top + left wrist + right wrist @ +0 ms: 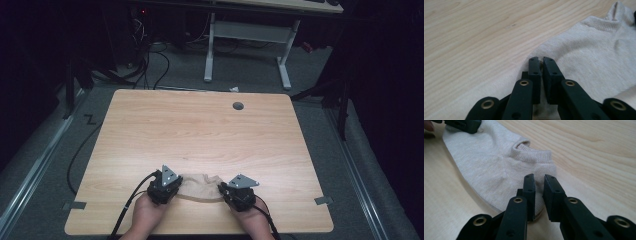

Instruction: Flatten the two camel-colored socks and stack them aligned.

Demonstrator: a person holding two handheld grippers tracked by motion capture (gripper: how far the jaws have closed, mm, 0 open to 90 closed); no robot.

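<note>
Lying between both tools, sock [201,185] pinched by left tool [541,61] and right tool [539,178].

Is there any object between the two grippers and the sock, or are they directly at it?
Nothing visible stands between. The left gripper has its jaws nearly together at one end of the beige sock, apparently pinching the fabric. The right gripper is at the cuff end, jaws slightly apart around the edge.
</note>
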